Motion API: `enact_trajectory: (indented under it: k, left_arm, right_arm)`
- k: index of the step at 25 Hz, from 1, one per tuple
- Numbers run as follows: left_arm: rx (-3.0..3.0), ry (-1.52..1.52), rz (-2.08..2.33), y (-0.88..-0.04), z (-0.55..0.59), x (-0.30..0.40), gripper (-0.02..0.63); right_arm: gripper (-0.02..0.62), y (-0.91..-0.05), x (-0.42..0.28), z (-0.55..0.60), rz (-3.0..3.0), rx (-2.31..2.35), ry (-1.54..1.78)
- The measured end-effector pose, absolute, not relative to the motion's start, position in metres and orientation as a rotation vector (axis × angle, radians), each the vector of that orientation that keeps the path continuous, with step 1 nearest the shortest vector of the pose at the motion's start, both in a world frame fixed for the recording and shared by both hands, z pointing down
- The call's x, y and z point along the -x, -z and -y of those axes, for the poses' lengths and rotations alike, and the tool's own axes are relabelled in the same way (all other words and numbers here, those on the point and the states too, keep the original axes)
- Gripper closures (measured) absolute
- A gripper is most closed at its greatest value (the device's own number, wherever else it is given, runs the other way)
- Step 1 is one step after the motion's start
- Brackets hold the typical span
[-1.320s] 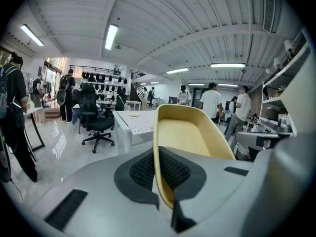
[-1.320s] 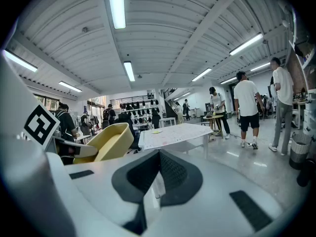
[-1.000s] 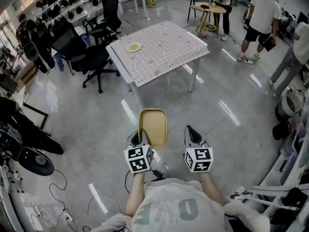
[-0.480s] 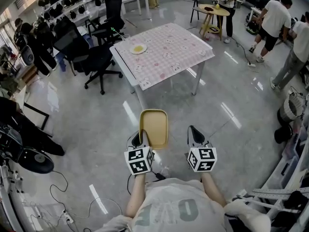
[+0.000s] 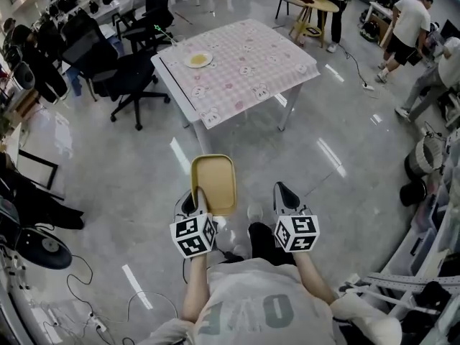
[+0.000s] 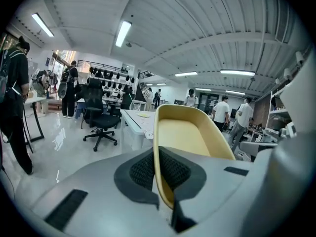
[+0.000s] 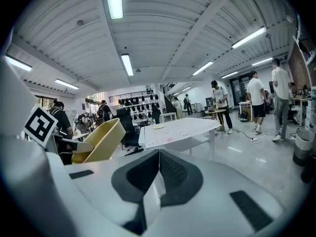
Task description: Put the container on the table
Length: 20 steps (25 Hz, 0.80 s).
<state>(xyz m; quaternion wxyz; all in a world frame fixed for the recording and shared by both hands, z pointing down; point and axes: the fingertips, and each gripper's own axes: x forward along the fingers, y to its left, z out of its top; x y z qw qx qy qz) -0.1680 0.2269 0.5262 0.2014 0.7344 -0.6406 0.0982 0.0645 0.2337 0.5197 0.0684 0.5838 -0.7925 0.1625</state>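
Head view: the left gripper [image 5: 197, 198] pinches with its jaws the near rim of the yellow container [image 5: 213, 182]. Its long axis points far, toward the tabletop [image 5: 244, 70], which is well apart ahead. The right gripper [image 5: 282, 193] carries nothing, jaws pressed together.

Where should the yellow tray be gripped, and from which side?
By its thin raised rim at the near short end, coming from the person's side. The tray is shallow and wide, so only that upturned wall fits between jaws. The left gripper is shut there, one jaw inside, one outside; the right gripper is shut, empty.
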Motion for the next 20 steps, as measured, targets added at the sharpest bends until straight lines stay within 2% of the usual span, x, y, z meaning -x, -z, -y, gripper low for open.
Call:
enact_trajectory:
  k: [8, 20]
  left_arm:
    - [-2.026, -0.237, 1.793, -0.532, -0.113, 0.16, 0.578]
    - [-1.994, -0.115, 1.96, -0.481, 0.177, 0.175, 0.578]
  right_arm:
    - [0.566, -0.527, -0.067, -0.101, 2.449, -1.731, -0.474]
    - [0.566, -0.483, -0.055, 0.204, 2.586, -1.611, -0.365]
